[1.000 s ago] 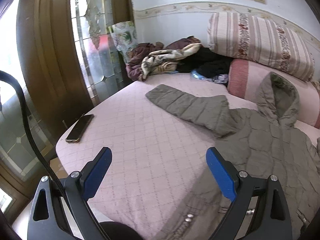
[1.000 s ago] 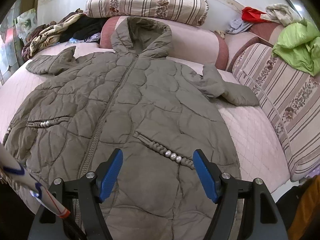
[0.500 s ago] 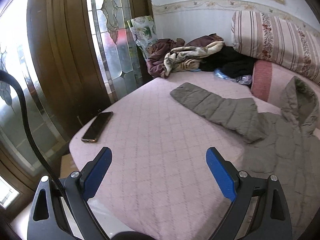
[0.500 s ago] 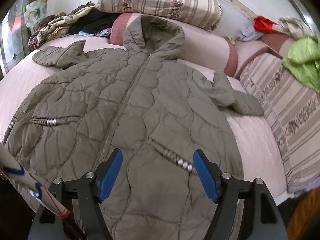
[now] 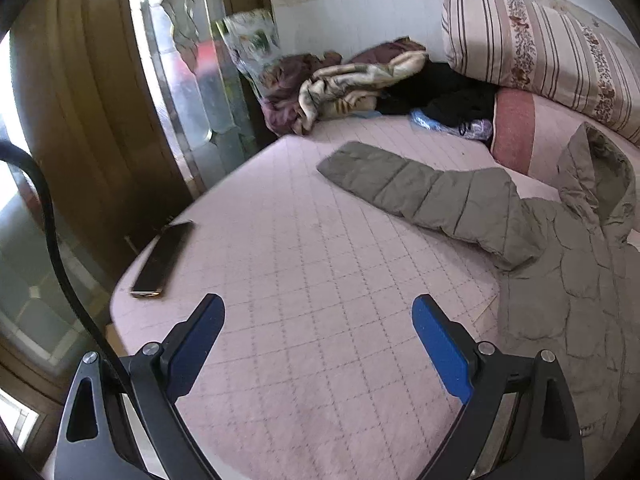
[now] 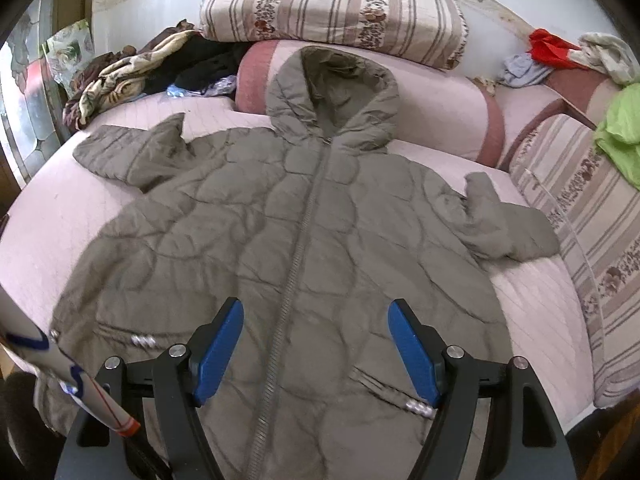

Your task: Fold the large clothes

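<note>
An olive quilted hooded coat (image 6: pixel 304 232) lies flat and zipped on the pink quilted bed (image 5: pixel 304 280), hood toward the pillows and both sleeves spread out. My right gripper (image 6: pixel 316 348) hovers open above the coat's lower front, over the zipper, with nothing between its blue pads. In the left wrist view the coat's sleeve (image 5: pixel 416 196) stretches across the bed, and the coat's body (image 5: pixel 576 280) fills the right side. My left gripper (image 5: pixel 318 344) is open over bare bedcover, short of the sleeve and left of the coat's edge.
A dark phone (image 5: pixel 162 258) lies near the bed's left edge by a wooden door frame (image 5: pixel 80 120). Crumpled clothes (image 5: pixel 360 80) pile up at the far corner. Striped pillows (image 6: pixel 336 4) line the back, and a green garment (image 6: pixel 622 132) lies on the right cushions.
The left gripper has swung left and lower, away from the coat's hem, over bare bedcover nearer the sleeve. The right gripper has shifted left to the zipper and risen. Both stay open.
</note>
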Demonstrator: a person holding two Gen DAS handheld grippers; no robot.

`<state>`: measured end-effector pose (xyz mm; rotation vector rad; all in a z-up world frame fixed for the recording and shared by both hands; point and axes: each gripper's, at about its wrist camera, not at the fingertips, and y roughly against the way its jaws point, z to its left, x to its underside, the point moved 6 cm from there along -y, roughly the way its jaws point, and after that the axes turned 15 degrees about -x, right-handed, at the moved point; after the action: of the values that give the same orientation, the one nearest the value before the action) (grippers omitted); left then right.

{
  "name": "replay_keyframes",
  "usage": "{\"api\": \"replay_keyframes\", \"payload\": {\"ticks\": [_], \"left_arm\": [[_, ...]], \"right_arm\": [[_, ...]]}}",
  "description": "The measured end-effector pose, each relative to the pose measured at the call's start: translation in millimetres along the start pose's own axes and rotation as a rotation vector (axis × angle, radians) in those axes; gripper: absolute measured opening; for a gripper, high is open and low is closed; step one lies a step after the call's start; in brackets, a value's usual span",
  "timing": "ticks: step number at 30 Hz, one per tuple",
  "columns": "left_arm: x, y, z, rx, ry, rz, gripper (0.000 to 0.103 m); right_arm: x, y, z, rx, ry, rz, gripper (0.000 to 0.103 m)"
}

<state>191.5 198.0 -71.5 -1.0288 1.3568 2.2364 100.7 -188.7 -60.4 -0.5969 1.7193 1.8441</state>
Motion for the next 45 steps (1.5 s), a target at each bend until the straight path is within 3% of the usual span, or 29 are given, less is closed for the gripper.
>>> {"api": "replay_keyframes", "payload": {"ticks": [9,22,35,39,44,45], "left_arm": [[-20.9,-51.0,-22.2,0.022,-0.017,0.041,0.089],[-45.9,-113.9,-55.0,0.065,-0.012,0.091,0.089],[-99.7,-262.0,-105.8,0.384,0.265,0.395,0.089],[-117.9,-279.9,-118.2,0.424,0.339,0.389,0.089],[-136.7,-299.2,-128.5,0.35,0.385,0.41,0.086],[-139.9,-299.1,-131.0,0.309,0.366,0.416,0.068]], "right_arm": [[-12.2,-28.1,23.4,-0.027,0.027,0.027,0.079],[-15.7,-56.3,7.9,-0.013,-0.022,0.065,0.079],[-3.9,-79.7,-13.5,0.023,-0.048,0.111,0.079],[-0.8,-83.5,-25.4,0.046,-0.06,0.116,0.079],[3.0,-85.5,-39.4,0.066,-0.095,0.119,0.079],[3.4,-85.4,-41.0,0.07,-0.098,0.118,0.079]]}}
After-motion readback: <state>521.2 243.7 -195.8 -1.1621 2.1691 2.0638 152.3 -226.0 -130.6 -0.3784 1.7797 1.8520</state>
